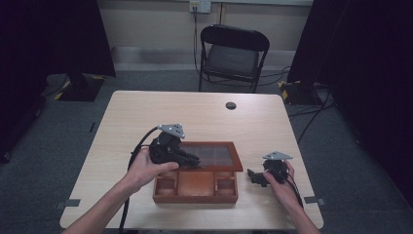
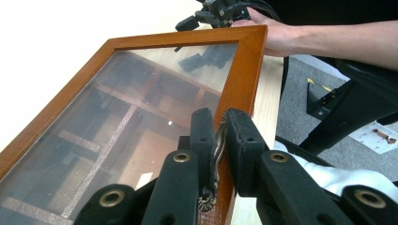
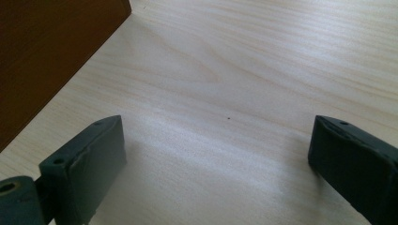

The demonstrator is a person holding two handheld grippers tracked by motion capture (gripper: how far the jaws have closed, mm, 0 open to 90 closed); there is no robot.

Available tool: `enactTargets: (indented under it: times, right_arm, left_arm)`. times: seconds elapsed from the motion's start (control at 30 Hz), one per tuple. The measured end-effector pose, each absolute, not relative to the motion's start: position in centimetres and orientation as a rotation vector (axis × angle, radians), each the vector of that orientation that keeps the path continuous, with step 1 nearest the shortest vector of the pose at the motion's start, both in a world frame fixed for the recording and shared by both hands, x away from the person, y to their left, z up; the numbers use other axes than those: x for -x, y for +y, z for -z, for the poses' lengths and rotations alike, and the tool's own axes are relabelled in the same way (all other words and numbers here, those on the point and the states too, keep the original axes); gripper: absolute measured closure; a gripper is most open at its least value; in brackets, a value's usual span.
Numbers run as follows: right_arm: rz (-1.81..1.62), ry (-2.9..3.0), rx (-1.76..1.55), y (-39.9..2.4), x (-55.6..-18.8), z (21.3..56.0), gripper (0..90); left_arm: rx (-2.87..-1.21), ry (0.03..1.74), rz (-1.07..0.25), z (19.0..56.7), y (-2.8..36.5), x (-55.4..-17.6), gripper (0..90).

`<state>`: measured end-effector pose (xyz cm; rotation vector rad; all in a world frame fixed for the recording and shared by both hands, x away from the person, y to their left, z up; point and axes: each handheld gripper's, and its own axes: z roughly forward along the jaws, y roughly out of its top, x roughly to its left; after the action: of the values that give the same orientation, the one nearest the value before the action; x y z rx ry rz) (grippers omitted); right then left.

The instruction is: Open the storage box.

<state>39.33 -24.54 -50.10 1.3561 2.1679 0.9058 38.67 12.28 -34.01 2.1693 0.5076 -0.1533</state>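
pinching a small metal clasp (image 2: 213, 159) on the front rail of the glass lid (image 2: 141, 108), the left tongs (image 2: 219, 140) are clenched on it, holding the lid raised over the wooden box (image 1: 195, 187). the box, split into compartments, sits near the front edge of the bench (image 1: 195, 112). just right of the box, the right tongs (image 3: 218, 154) rest released, jaws wide apart over bare wood, touching nothing.

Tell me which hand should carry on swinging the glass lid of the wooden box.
Left. Its tongs are already shut on the metal clasp at the lid frame's edge. The right tongs stand open over bare table, beside the box, holding nothing.
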Motion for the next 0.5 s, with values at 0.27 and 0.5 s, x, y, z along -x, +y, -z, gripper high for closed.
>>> enactTargets:
  times: [0.27,0.5]
  right_arm:
    - [-0.906,2.170,-1.353,-24.6,-39.3,50.1,3.5]
    - [-0.906,2.170,-1.360,-24.5,-39.3,50.1,3.5]
  left_arm:
    - [-2.185,0.510,0.143,33.2,12.1,-39.2,81.7]
    - [-2.184,0.508,0.137,32.6,12.1,-39.7,81.8]
